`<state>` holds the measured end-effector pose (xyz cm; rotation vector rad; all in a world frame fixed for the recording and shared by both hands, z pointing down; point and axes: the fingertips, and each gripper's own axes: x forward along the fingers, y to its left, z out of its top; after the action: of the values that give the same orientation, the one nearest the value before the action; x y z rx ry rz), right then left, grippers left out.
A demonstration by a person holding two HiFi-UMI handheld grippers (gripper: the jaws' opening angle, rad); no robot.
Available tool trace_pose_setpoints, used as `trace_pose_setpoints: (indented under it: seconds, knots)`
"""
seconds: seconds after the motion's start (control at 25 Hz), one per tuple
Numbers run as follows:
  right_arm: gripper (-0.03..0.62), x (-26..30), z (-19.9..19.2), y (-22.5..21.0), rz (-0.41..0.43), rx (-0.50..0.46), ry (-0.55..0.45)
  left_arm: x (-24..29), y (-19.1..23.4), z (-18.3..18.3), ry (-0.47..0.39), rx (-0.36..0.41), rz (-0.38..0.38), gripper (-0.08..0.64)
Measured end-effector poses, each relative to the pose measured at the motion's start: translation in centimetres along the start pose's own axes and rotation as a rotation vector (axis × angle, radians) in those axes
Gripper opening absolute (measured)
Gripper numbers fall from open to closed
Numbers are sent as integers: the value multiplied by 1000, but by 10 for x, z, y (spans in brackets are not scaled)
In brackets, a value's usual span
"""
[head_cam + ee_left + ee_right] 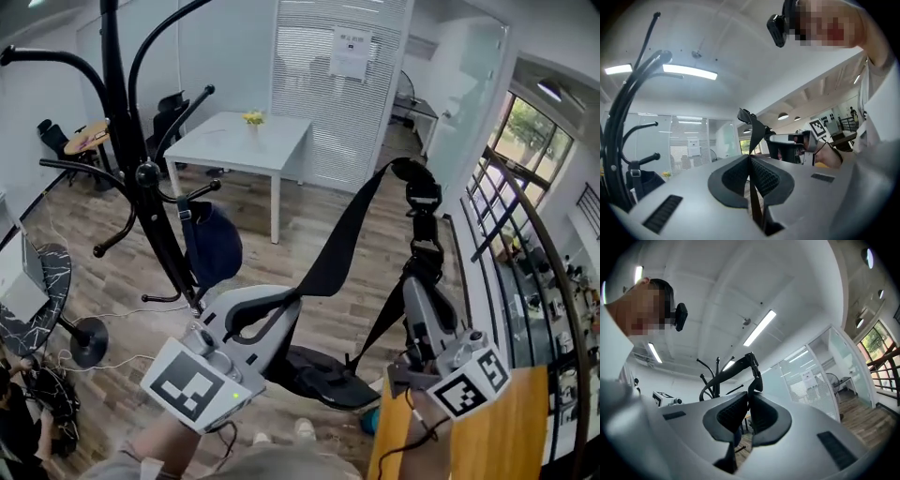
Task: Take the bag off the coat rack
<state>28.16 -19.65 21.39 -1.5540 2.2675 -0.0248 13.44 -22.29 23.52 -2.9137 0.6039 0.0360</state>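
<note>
The left gripper (pixel 750 169) is pressed shut on the black fabric strap (pixel 349 234) of the black soft bag (pixel 314 377), and the right gripper (pixel 746 411) pinches the same strap farther along. The bag sits low between the two grippers, near the person. It is off the black metal coat rack (pixel 141 178) at the left, where a dark blue bag (pixel 214 246) hangs.

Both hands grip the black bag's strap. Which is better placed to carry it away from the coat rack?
Probably the right gripper: it clamps the strap near its highest point, away from the coat rack, the bag hanging below. The left gripper pinches the strap lower, nearer the rack.
</note>
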Motion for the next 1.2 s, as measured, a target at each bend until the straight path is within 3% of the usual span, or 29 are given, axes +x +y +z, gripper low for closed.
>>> trace_pose_setpoints:
  seconds: [0.16, 0.36, 0.56, 0.84, 1.2]
  knots:
    - [48, -31, -22, -30, -86, 15, 46, 30, -15, -36, 47, -7, -53, 15]
    - [48, -57, -55, -55, -154, 62, 107, 57, -22, -79, 50, -143, -103, 15]
    - [48, -76, -93, -73, -206, 63, 185, 68, -29, -126, 130, -169, -110, 15]
    - [48, -94, -145, -94, -235, 82, 282, 75, -41, -179, 224, -158, -124, 15]
    - [48, -105, -206, -115, -238, 86, 381, 76, -45, -234, 320, -203, -89, 15]
